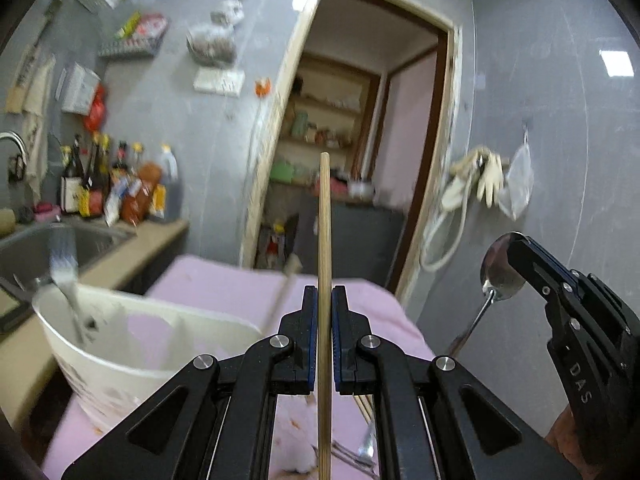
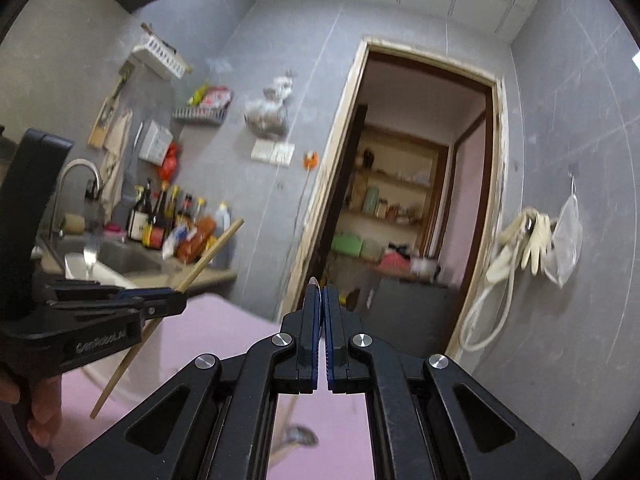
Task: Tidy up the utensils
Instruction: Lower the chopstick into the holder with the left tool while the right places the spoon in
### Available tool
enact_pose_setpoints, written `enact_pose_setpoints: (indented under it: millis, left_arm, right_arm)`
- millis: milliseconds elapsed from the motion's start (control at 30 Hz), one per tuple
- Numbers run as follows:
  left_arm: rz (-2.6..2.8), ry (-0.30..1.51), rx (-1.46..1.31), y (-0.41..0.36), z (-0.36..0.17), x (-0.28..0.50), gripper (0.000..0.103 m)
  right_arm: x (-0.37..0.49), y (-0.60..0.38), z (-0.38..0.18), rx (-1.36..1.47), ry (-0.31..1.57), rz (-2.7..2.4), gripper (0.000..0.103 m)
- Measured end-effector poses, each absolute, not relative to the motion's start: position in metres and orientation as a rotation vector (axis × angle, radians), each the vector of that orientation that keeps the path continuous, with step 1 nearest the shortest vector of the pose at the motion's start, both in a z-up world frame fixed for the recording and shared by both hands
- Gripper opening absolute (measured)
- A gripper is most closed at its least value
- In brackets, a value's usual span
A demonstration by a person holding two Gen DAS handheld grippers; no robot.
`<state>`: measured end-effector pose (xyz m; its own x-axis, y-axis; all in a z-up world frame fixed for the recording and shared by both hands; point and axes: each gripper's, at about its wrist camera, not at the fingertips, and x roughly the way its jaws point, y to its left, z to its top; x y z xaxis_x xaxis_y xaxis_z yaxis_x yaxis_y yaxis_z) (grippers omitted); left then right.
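My left gripper (image 1: 325, 290) is shut on a wooden chopstick (image 1: 325, 220) that stands upright between the pads, above the pink cloth. In the right wrist view the same gripper (image 2: 178, 294) holds the chopstick (image 2: 212, 254) tilted at the left. My right gripper (image 2: 321, 290) is shut on a metal spoon, whose rim (image 2: 314, 281) peeks out between the pads. The left wrist view shows that gripper (image 1: 516, 248) clamped on the spoon bowl (image 1: 498, 270), handle hanging down. A white holder (image 1: 120, 336) with a fork (image 1: 66, 276) in it stands at the left.
The pink cloth (image 1: 224, 288) covers the table. More utensils (image 1: 352, 454) lie on it below the left gripper, and another spoon (image 2: 300, 436) below the right one. A sink (image 1: 48, 246) and bottles (image 1: 100, 184) are at the left. A doorway (image 2: 404, 208) is ahead.
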<state>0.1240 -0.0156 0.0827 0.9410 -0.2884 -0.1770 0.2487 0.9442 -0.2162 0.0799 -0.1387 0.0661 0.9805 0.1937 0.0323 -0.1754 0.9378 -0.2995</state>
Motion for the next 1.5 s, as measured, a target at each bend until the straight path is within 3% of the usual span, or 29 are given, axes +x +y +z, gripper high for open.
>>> enact_pose_setpoints:
  millis: [400,800,1500]
  left_arm:
    - [-0.136,-0.07,-0.25,0.084,0.137,0.102,0.004]
    - [-0.079,-0.138,-0.355,0.172,0.138,0.123,0.004]
    - [0.074,-0.077,-0.288,0.142,0.067,0.153,0.005]
  right_arm:
    - [0.095,-0.087,0.125,-0.259,-0.185,0.264,0.0]
    - [0.126,-0.036,0.125,-0.236,-0.112,0.311,0.0]
    - [0.168,-0.022,0.075,-0.287,0.047,0.318,0.0]
